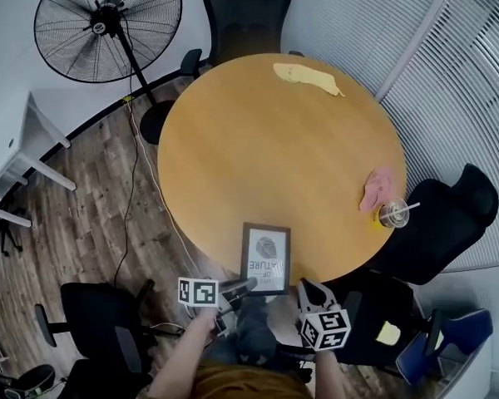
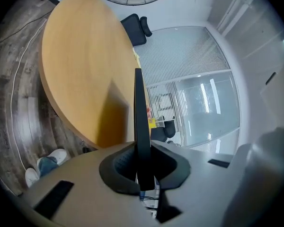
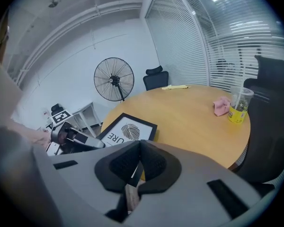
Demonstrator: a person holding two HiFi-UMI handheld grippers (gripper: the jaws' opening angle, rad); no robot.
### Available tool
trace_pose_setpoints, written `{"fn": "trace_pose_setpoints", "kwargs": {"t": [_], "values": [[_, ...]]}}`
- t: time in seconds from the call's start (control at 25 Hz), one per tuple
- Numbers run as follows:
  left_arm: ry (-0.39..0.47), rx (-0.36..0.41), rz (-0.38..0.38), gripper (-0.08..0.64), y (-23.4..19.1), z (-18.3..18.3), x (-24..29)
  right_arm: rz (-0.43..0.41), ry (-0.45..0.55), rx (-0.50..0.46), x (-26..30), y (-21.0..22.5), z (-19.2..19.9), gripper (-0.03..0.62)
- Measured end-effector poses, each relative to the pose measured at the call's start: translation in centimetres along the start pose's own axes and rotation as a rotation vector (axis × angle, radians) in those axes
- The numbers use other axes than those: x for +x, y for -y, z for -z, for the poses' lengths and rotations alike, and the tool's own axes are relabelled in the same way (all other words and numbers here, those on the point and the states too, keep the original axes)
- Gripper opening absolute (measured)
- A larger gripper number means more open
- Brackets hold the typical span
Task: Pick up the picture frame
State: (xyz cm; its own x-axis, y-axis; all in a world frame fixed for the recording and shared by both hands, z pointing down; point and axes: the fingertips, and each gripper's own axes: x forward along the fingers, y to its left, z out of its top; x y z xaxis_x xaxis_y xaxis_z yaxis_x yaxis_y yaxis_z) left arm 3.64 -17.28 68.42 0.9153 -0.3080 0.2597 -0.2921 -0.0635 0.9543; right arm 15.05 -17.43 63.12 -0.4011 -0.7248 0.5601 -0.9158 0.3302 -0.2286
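Here we see the picture frame (image 1: 265,258) at the counter's (image 1: 274,156) near edge, its lower end jutting past the rim. The left gripper's (image 1: 239,287) jaws are clamped on its lower left corner, and that gripper's view shows the frame edge-on only. The right gripper's (image 1: 309,291) jaws are pressed together, empty, beside the lower right corner, which they partly hide in its own view.

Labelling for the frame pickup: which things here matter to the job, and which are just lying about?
Part of the job:
- picture frame
- left tongs, shut on the frame's edge
- right tongs, shut, close by
- table

Just lying about:
- yellow cloth
- pink cloth
- plastic cup with a straw
- fan
- office chair
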Motion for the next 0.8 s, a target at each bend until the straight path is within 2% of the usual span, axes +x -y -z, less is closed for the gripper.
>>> {"fn": "trace_pose_setpoints", "kwargs": {"t": [0.2, 0.56, 0.8], "values": [[0.025, 0.000, 0.036, 0.055, 1.1, -0.3, -0.2, 0.010, 0.027, -0.024, -0.6, -0.5, -1.0, 0.012], [0.076, -0.010, 0.100, 0.055, 3.1, -0.1, -1.5, 0.078, 0.114, -0.073, -2.8, -1.6, -3.1, 0.012], [0.099, 0.023, 0.144, 0.055, 5.1, 0.2, -3.3, 0.100, 0.188, -0.074, -4.5, -3.2, -4.6, 0.012]]}}
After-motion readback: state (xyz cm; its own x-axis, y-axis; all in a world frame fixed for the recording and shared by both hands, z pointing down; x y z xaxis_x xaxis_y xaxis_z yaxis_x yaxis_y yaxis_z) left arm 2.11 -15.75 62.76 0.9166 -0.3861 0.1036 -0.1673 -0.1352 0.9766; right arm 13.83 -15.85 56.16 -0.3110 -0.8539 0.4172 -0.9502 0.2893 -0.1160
